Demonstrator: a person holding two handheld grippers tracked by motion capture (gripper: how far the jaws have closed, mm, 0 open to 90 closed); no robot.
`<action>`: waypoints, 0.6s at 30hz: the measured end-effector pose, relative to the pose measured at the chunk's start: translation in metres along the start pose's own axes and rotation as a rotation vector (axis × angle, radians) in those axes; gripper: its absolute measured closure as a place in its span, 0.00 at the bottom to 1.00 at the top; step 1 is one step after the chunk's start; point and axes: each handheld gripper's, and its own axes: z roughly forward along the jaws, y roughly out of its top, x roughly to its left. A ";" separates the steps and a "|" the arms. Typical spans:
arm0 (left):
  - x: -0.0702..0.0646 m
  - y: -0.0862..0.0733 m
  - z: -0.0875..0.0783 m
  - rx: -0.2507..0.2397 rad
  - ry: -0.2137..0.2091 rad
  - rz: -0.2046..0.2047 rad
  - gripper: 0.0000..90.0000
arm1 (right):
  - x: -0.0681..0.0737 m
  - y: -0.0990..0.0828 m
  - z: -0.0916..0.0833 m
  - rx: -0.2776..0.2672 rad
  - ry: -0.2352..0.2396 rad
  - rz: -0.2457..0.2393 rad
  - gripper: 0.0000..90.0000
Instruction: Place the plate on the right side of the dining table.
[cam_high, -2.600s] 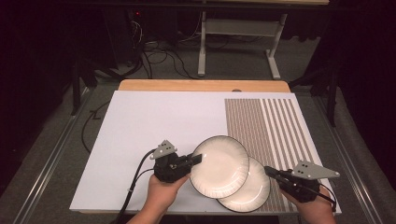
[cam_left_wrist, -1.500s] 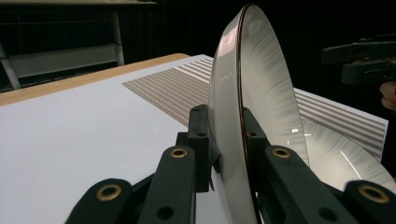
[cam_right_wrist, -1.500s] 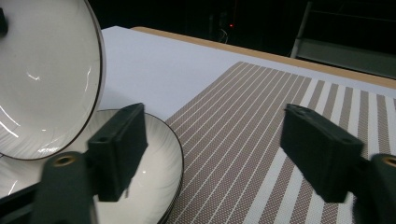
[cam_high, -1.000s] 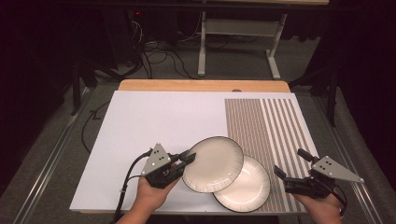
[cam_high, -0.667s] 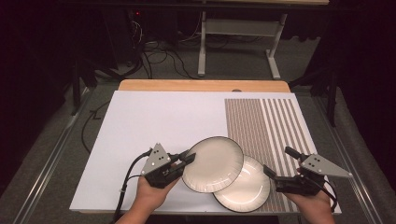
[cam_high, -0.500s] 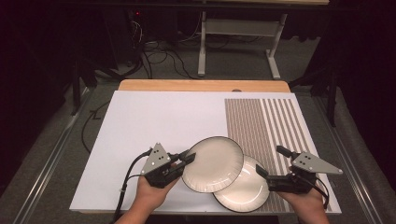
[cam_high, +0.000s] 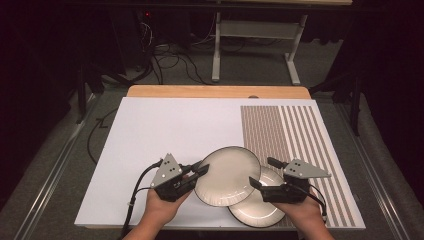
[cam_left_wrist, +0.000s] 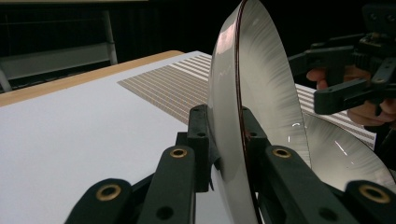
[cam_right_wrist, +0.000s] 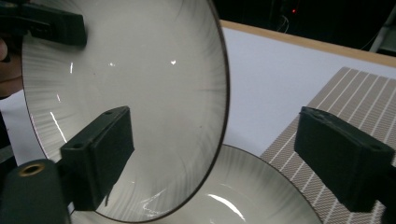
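Seen from above: a white table sheet (cam_high: 165, 135) with a brown striped mat (cam_high: 295, 135) along its right side, and two hands coming in from the bottom edge of the frame. Low and left of centre, the left gripper (cam_high: 196, 172), clamped tight on the left rim of the upper plate (cam_high: 227, 175), a pale plate with a dark edge, held lifted and tilted just below the middle of the frame. In the left gripper view, the same rim (cam_left_wrist: 233, 140) pinched between the two black jaws at bottom centre, the plate rising edge-on to the top of the frame. Beneath and to the lower right, partly overlapped, the lower plate (cam_high: 257, 207), lying flat on the table near the bottom edge. At lower right, the right gripper (cam_high: 261, 173), jaws set wide and just now narrowing, holding nothing, spread around the upper plate's right rim without pressing on it. In the right gripper view, one jaw in front of the plate face at lower left, the other well apart at lower right over the striped mat.
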 end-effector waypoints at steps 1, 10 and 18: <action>0.000 0.000 0.000 -0.001 0.000 0.001 0.89 | 0.001 0.000 0.002 0.004 0.003 0.002 0.18; 0.000 -0.001 -0.001 -0.002 -0.001 0.002 0.89 | 0.004 -0.004 0.015 0.051 0.030 0.043 0.52; 0.000 -0.001 -0.001 -0.003 -0.001 0.003 0.89 | 0.001 -0.008 0.016 0.078 0.064 0.088 0.72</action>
